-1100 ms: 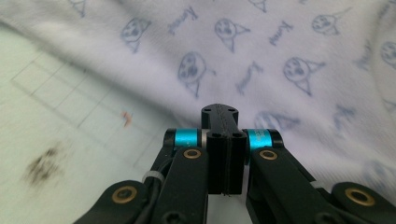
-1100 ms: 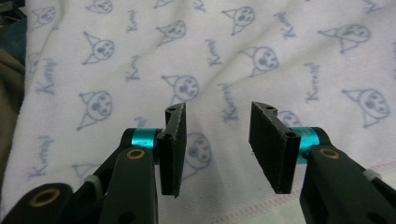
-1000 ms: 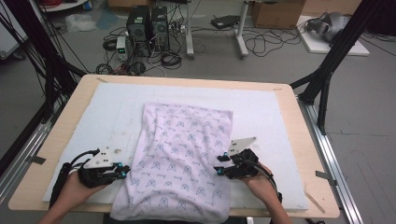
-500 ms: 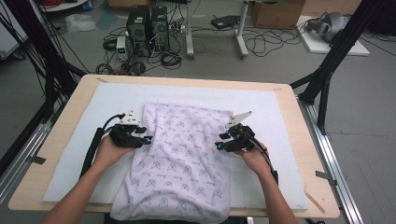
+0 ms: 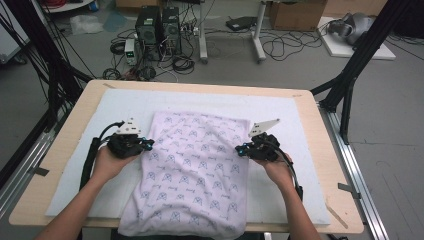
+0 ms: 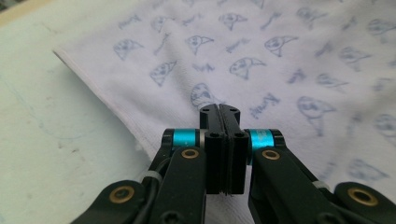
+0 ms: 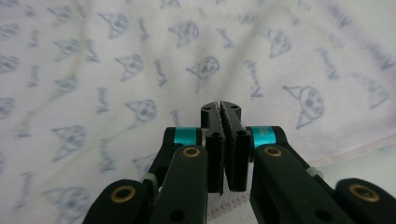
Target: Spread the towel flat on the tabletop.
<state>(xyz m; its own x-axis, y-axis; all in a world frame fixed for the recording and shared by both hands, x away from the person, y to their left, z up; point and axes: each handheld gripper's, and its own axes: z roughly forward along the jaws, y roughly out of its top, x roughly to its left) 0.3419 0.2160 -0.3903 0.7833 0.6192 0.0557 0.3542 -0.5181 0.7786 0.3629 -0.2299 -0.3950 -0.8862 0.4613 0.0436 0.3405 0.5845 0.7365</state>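
A white towel [image 5: 192, 175] printed with small blue figures lies spread on the white mat [image 5: 210, 102], its near end hanging over the table's front edge. My left gripper [image 5: 150, 143] rests at the towel's left edge, jaws shut, nothing visible between them; in the left gripper view the gripper's tips [image 6: 219, 109] sit just over the towel [image 6: 280, 56] near its hem. My right gripper [image 5: 239, 149] is at the towel's right edge, also shut with nothing visibly held. In the right gripper view its tips [image 7: 221, 107] lie over the printed towel [image 7: 140, 56], with the hem behind them.
The mat covers most of a wooden table [image 5: 65, 145]. Bare mat lies left, right and beyond the towel. On the floor past the table are computer towers [image 5: 157, 25], cables and black frame legs [image 5: 350, 75].
Both grippers slid away from the table's front edge along the towel's sides to mid-table one second ago. Since half a second ago they have barely moved. Both stayed shut.
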